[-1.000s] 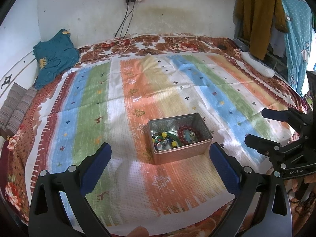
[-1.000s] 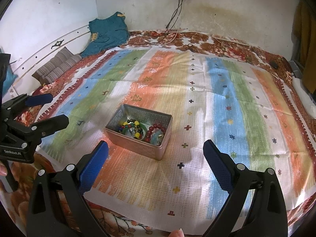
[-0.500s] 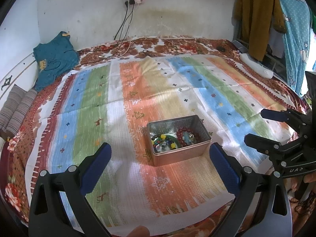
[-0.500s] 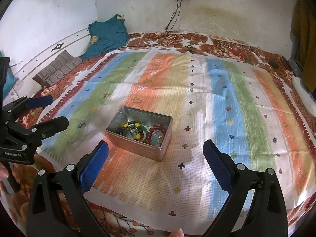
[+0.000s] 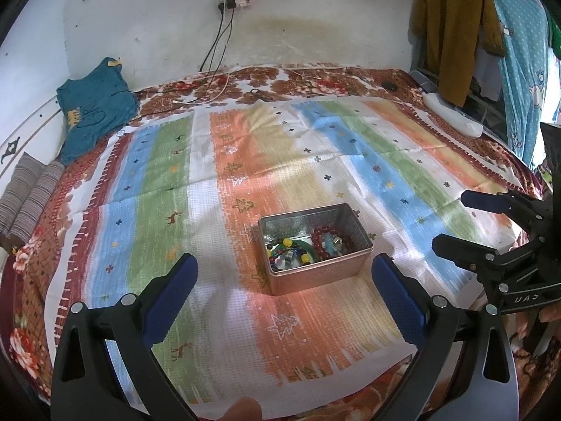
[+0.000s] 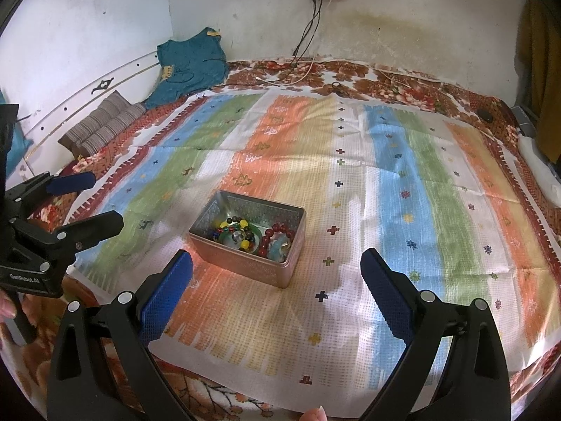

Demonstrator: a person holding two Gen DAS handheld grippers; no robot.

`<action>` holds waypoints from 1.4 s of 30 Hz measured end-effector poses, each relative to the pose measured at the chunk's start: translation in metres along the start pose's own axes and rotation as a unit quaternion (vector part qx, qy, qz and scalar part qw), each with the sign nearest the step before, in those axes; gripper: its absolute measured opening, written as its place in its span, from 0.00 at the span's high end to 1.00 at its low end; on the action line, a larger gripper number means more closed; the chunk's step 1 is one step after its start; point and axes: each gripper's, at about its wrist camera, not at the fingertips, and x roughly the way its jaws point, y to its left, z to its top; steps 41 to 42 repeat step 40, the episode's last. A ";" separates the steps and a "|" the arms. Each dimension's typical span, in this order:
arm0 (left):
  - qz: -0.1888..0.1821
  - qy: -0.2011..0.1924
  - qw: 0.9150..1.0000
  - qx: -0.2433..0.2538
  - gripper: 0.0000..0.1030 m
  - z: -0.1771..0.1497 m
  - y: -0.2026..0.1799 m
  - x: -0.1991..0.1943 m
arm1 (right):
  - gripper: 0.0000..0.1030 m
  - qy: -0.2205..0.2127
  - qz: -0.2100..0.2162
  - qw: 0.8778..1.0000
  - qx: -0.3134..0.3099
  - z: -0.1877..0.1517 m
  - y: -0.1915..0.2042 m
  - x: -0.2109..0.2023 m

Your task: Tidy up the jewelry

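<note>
Jewelry is gathered inside an open metal tin (image 5: 315,245) that is set on a striped cloth (image 5: 168,210) spread over a bed (image 5: 31,270). Within the tin, a dark red bead bracelet (image 5: 328,242) is seen at one end and a multicoloured bead strand (image 5: 287,251) at the other; smaller pieces among them cannot be made out. The tin is placed on the orange stripe toward the near part of the cloth, well apart from the cloth's side and far edges, and bare cloth is left on every side of it. The left gripper (image 5: 282,273) is held above the near edge of the cloth with its jaws spread wide and nothing between them; in its own view the tin is framed just ahead of the gap. The right gripper (image 6: 277,270) is likewise held with jaws wide apart and empty, the tin lying ahead and slightly to its left. Each gripper is seen from the other's camera, off to the side and apart from the tin. Along the far edge of the bed, cables (image 5: 217,91) are trailed down from a wall power strip (image 5: 238,0), a teal garment (image 5: 94,105) is heaped in the corner, and a striped cushion (image 5: 24,203) is laid against the side wall.
</note>
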 end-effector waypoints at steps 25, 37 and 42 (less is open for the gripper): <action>-0.004 -0.022 1.000 0.006 0.05 0.002 -0.006 -0.005 | 0.06 -0.007 0.003 1.000 0.001 0.005 0.006 -0.002; -0.004 -0.024 1.000 0.006 0.05 0.003 -0.006 -0.006 | 0.05 -0.011 0.002 1.000 0.005 0.006 0.005 -0.002; -0.001 -0.030 1.000 0.008 0.05 0.003 -0.007 -0.009 | 0.05 -0.012 0.002 1.000 0.007 0.007 0.004 -0.001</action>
